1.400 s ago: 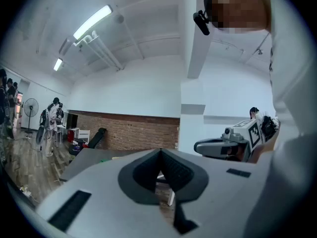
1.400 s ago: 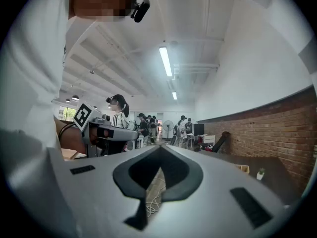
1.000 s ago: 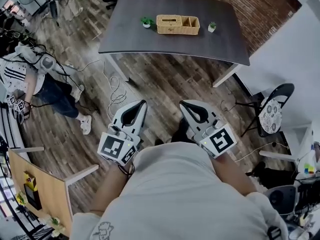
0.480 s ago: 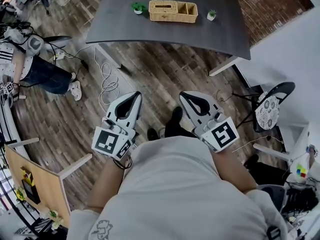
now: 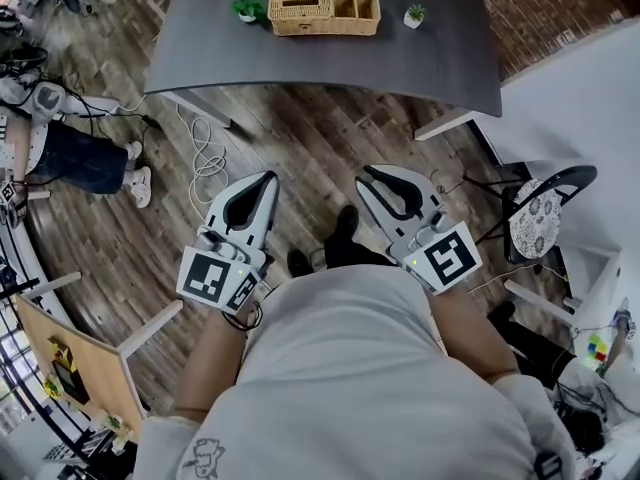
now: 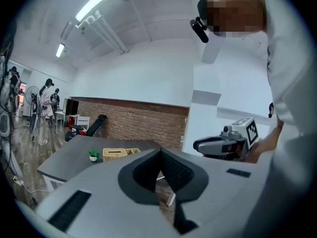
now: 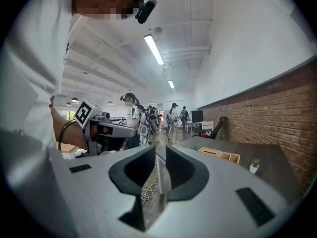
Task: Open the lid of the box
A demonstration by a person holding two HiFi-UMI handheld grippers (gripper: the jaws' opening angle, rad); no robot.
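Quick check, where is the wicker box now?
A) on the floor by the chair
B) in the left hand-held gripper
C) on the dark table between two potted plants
C: the wicker box sits on the dark table, left potted plant and right potted plant flanking it.

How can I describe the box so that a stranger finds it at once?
Look at the dark grey table beside the brick wall. On it, between a leafy plant and a white-potted plant, stands the box. It is the only woven, straw-coloured thing there.
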